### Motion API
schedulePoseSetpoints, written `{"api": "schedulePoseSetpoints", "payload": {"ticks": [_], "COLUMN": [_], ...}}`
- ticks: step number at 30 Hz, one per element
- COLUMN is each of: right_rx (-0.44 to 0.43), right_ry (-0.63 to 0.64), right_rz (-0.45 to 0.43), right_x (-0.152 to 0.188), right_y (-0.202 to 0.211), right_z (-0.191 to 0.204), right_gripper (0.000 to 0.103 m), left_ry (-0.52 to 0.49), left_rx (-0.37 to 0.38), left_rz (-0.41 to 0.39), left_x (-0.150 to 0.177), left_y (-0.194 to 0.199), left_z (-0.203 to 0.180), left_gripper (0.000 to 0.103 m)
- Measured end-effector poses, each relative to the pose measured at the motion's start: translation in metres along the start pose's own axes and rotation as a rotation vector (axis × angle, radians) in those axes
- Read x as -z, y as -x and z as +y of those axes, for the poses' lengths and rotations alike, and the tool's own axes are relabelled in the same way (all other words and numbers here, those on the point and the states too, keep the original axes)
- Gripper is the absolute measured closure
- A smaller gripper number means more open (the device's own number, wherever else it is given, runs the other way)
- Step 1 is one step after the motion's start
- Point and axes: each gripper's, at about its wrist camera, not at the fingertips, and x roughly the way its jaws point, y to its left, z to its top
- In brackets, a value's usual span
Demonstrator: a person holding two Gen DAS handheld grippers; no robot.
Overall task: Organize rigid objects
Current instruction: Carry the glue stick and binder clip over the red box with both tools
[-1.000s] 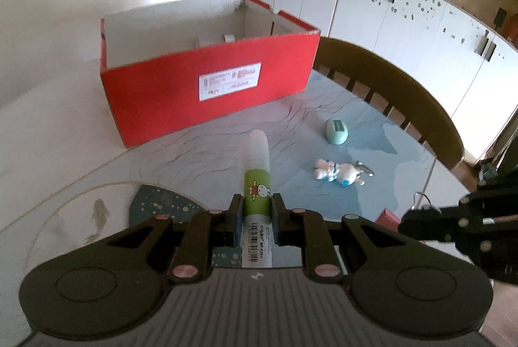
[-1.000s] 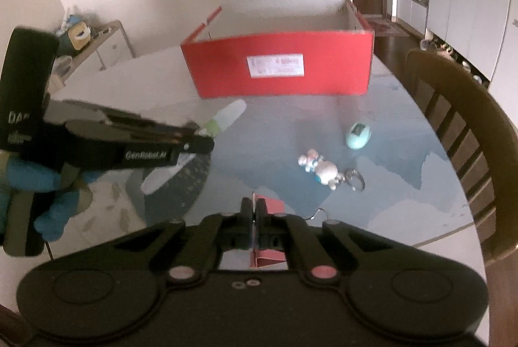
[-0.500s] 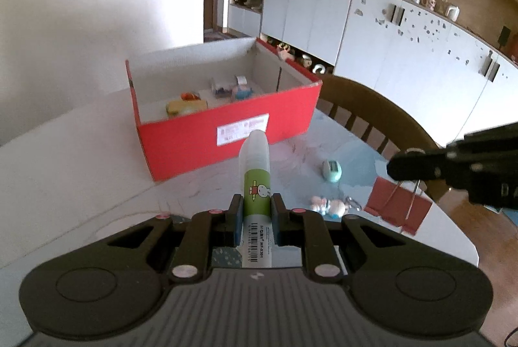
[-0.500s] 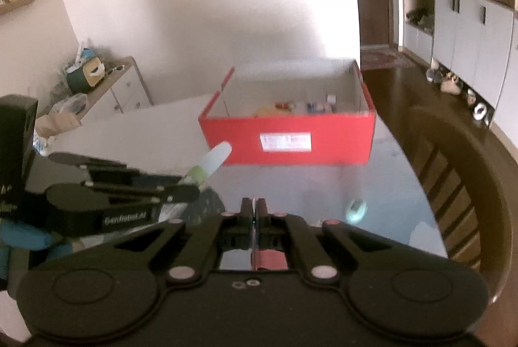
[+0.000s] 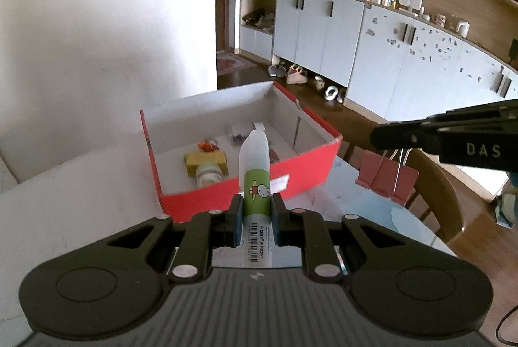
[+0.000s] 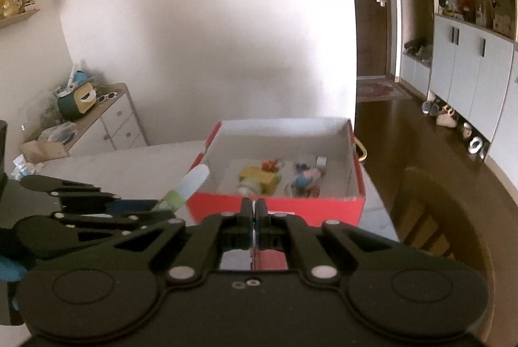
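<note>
the left gripper (image 5: 255,211) is clamping a glue stick (image 5: 255,181) between its fingers (image 5: 235,219), which are pressing on the green label partway up the tube; the white cap end is pointing forward, toward the open red box (image 5: 246,185). the box is sitting on the counter (image 5: 81,191) just ahead of both grippers, and inside it a yellow-capped jar (image 5: 207,167) and a few small colourful items are lying on the white floor of the box. the right gripper (image 6: 254,211) is pinching its fingers (image 6: 246,212) fully together on the wire handle of a red binder clip (image 5: 385,177), so the clip is hanging below the fingertips, above the counter's edge and just right of the box. a wooden chair (image 5: 433,185) is standing behind the clip, beside the counter. in the right wrist view, the clip itself is mostly hidden under the fingers.
</note>
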Motion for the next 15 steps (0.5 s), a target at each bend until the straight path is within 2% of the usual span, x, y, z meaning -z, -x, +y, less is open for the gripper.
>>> {"api": "schedulePoseSetpoints", "payload": {"ticks": [15], "right_rx": [-0.001], "right_ry": [0.056], "right_rz": [0.003], "right_x": [-0.047], "right_y": [-0.065], "right_z": [-0.028], "right_gripper": [0.102], "left_ry": [0.007], "left_rx": [-0.123], "left_rz": [0.018], "left_x": [-0.047], "left_y": [-0.06], "left_z": [0.033], "left_gripper": [0.086]}}
